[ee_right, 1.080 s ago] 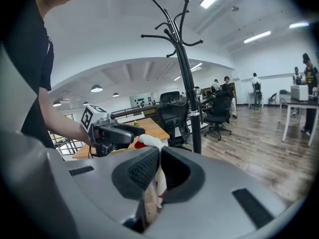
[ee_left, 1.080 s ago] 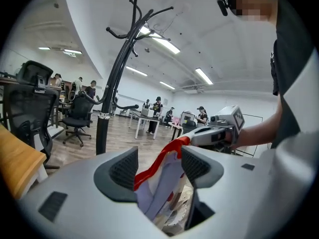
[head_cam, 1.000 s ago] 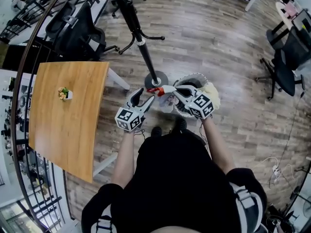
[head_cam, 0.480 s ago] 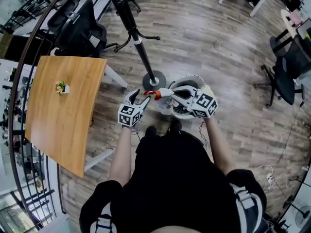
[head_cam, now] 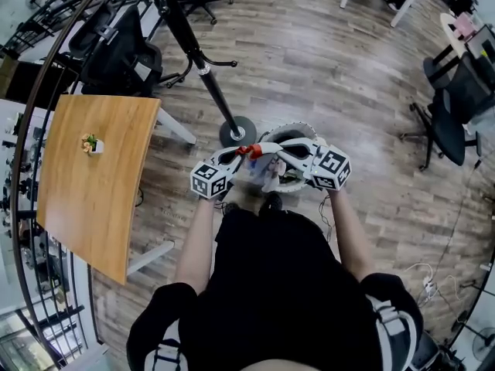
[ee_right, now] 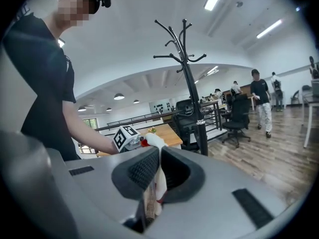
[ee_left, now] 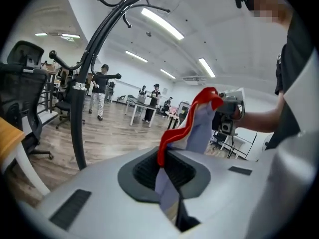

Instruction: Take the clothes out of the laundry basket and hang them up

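A pale garment with red trim (head_cam: 257, 167) hangs between my two grippers, just above the white laundry basket (head_cam: 297, 129) on the floor. My left gripper (head_cam: 237, 155) has just been closing, and the cloth (ee_left: 197, 126) now sits pinched between its jaws. My right gripper (head_cam: 264, 148) is shut on another part of the same garment (ee_right: 152, 183). The two gripper tips nearly meet at the red trim. In the left gripper view, the right gripper (ee_left: 230, 108) holds the cloth's top end. The coat stand (head_cam: 203, 72) rises just beyond, its base (head_cam: 237, 131) beside the basket.
A wooden table (head_cam: 93, 176) with a small potted plant (head_cam: 90, 143) stands at the left. Black office chairs sit at the far left (head_cam: 116, 45) and right (head_cam: 452, 107). Cables lie on the floor at lower right (head_cam: 433, 273). People walk far off in the room.
My left gripper, open a moment ago, has moved right to the garment and shut on it. The right gripper has kept its hold and shifted slightly.
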